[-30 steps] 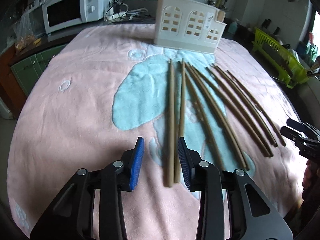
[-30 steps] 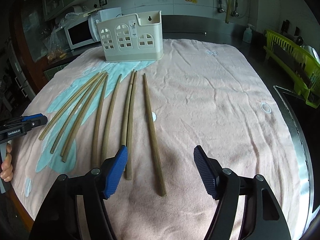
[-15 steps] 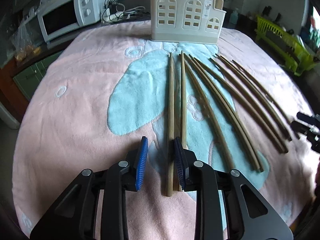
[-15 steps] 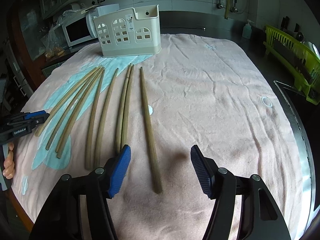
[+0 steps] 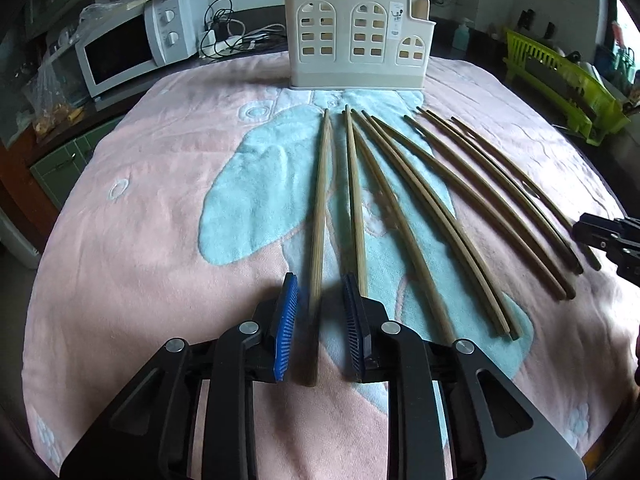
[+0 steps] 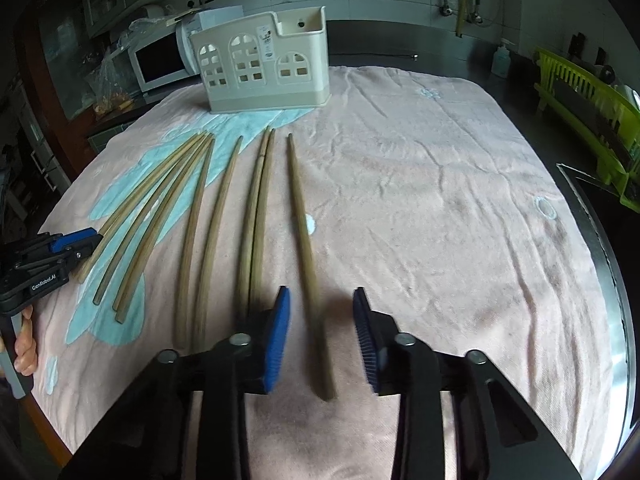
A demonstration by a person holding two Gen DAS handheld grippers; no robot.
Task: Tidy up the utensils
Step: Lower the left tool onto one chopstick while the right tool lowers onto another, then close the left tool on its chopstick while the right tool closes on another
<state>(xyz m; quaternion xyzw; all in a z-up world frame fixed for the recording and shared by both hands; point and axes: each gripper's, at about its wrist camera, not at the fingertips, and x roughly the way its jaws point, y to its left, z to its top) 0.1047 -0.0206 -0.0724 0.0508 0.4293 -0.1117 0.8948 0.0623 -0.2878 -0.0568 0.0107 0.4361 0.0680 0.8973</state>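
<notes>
Fluffy pink towel; both grippers' ribbed blue fingers gape around slim wooden chopsticks.

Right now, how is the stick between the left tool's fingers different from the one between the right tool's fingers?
The left tool's chopstick is the outermost on the blue patch; the right tool's chopstick is the outermost on pink towel. The left one has a close neighbour; the right one lies apart. Both are brown, flat and pointing at the cream holder.
</notes>
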